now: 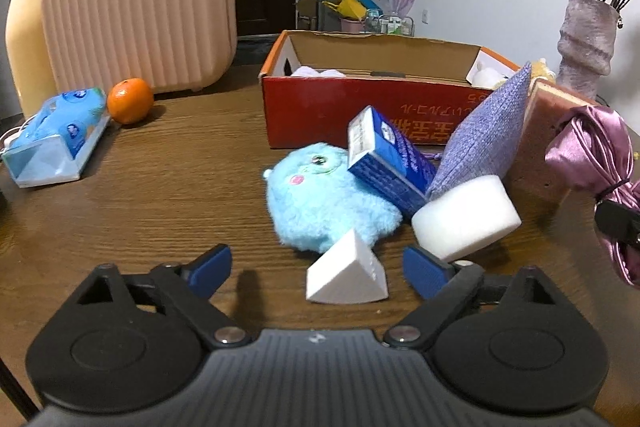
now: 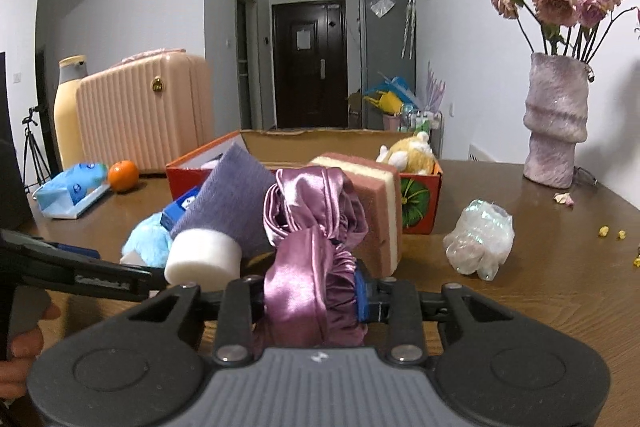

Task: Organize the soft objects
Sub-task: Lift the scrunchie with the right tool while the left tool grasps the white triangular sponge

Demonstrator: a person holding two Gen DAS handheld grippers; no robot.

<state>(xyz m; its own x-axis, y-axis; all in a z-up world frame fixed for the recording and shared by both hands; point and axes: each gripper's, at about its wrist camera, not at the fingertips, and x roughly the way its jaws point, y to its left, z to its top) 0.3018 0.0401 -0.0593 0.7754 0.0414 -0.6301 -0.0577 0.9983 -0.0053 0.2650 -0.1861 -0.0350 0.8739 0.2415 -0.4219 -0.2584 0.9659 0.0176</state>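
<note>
Bare tabletop stretches from the near edge to the tissue pack and orange at the left edge. Toward the red cardboard box, the way is blocked by a cluster: a white foam wedge, blue plush toy, blue carton, white foam cylinder and purple pouch. Right of the box, open table surrounds a crumpled plastic bottle, with the vase near the far right edge.

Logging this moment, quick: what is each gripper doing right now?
Left gripper: open, holding nothing.
Right gripper: shut on the purple satin cloth.
</note>
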